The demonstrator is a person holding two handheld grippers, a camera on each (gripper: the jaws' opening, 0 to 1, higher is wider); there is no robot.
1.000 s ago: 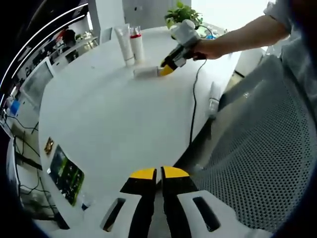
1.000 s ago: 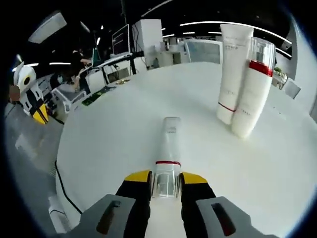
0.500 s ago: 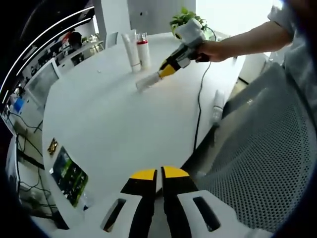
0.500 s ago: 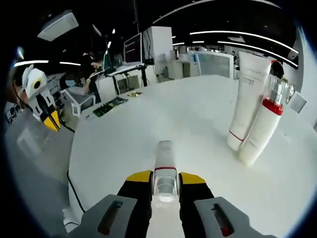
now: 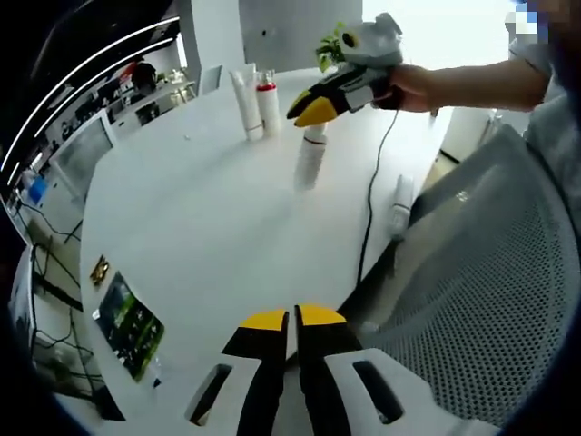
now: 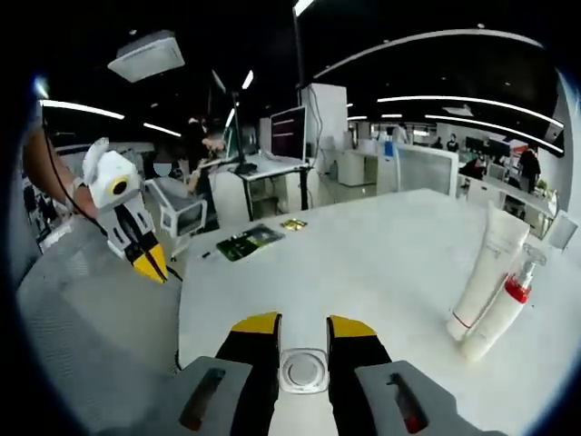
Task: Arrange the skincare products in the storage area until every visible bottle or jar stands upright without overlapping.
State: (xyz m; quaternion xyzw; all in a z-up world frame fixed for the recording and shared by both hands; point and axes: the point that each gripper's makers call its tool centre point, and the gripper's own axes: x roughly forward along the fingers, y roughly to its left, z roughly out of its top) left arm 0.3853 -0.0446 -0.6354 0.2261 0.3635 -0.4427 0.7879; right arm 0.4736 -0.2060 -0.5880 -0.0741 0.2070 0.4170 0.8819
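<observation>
The right gripper, jaws pinching the capped end of the white plastic bottle with a red band, has swung it from lying flat on the white counter to hanging nearly vertical above its middle, near the two upright white tubes at the far edge, ready to stand, while the left gripper idles with jaws pressed together.

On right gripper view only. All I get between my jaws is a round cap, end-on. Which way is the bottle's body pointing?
Observer: In the left gripper view the bottle hangs from the right gripper, cap up and body pointing down at the table.
Operator: Base on the table yet?
Observer: Can't tell. Its lower end is blurred and looks close to the surface.
Operator: Clear of the two standing ones?
Observer: Yes. The tube and pump bottle stand upright further back, with bare table between them and yours.
Operator: Left gripper holding anything?
Observer: No. The left gripper has its jaws together with nothing between them, near the table edge.
</observation>
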